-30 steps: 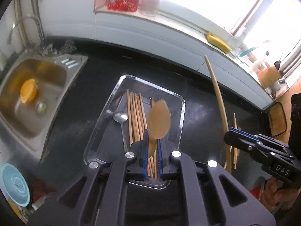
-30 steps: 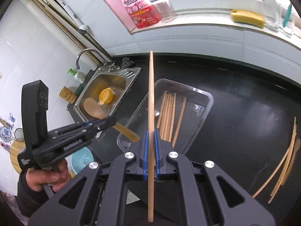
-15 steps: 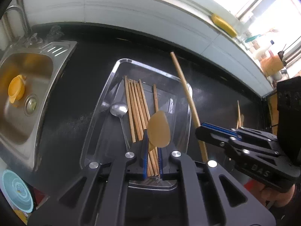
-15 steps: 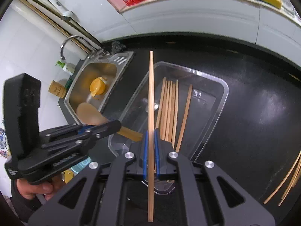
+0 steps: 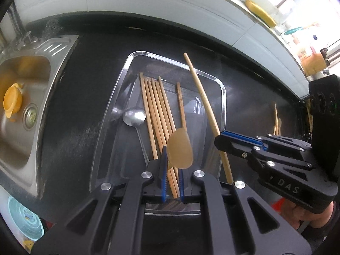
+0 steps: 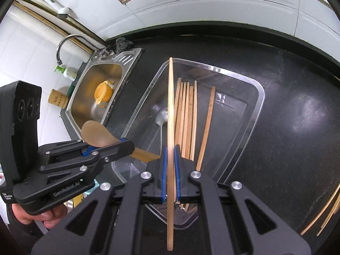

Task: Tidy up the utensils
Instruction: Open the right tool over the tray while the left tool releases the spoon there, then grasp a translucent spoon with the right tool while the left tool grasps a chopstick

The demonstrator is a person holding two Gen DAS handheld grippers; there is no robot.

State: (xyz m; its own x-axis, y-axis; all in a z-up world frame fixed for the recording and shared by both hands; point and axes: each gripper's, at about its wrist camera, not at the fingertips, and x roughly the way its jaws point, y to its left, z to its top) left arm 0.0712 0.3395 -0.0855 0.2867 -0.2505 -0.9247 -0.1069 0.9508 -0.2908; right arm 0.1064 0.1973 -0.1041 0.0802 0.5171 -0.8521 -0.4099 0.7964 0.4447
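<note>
Both grippers had sunk closer over the clear tray (image 5: 223,97) since the earlier frame. The left gripper (image 5: 171,171) was clamped on the wooden spoon (image 5: 180,147), the right gripper (image 6: 169,171) on a long chopstick (image 6: 170,114) (bowl and tip above the tray's chopsticks (image 5: 156,116)).

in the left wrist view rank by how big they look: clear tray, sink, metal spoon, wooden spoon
1. Clear tray and sink: too close to rank, since the sink is cut off at the frame edge.
2. Wooden spoon and metal spoon: unsure, as the wooden one is nearer the camera.
</note>
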